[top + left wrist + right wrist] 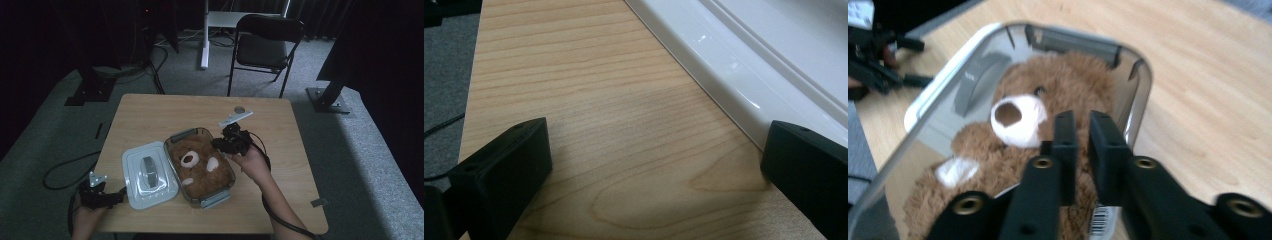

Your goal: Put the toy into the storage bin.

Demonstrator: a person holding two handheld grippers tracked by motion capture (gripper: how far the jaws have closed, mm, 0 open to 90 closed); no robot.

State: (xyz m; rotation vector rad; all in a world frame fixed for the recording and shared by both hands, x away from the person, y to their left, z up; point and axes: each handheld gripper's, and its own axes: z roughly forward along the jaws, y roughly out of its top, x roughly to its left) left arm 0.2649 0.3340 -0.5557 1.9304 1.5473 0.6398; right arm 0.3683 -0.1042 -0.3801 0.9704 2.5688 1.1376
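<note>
A clear glass container stands mid-table with a brown teddy bear lying in it. Its white lid, with a grey handle, lies flat just left of it. My right gripper hovers over the container's far right rim. In the right gripper view its jaws stand shut with a sliver of gap, above the bear and inside the rim. My left gripper rests low at the lid's near left corner. It is open over bare wood, one jaw beside the lid's edge.
A white strip and a small round object lie on the table behind the container. A black folding chair stands beyond the table. A cable loops on the carpet at left. A small grey piece sits near the right front corner.
</note>
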